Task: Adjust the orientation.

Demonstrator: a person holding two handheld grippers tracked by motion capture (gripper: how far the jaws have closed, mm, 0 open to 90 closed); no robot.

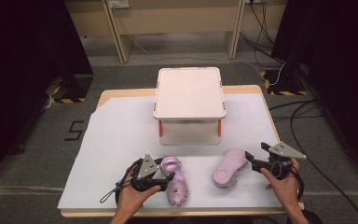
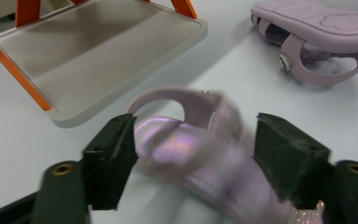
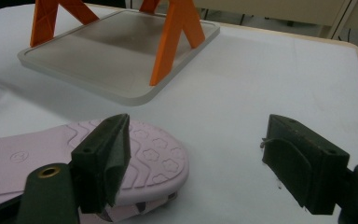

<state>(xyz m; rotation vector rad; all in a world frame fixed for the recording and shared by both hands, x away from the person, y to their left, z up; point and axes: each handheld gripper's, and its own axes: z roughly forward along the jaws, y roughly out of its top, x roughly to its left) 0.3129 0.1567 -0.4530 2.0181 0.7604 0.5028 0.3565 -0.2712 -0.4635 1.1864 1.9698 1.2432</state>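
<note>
Two pink kids' sandals on the tabletop (image 1: 121, 135), with a small two-level rack (image 1: 189, 93) on orange legs further out. The left tool (image 2: 193, 158) has its jaws spread wide on either side of the upright sandal (image 1: 175, 179), heel strap looping up between the pads. That view is blurry, so I can't say for sure whether either pad is touching it, but it isn't clamped. The right tool (image 3: 196, 161) is also wide open and holding nothing; the flipped sandal (image 3: 74, 163) lies sole-up just ahead of its left jaw, flower tread showing.

These look like light, rubbery foam: bendy, not fragile, slightly slick on the sole. I'd grab across the sidewalls or pinch the strap rather than the flat sole, since a wide sole could squirm out.
</note>
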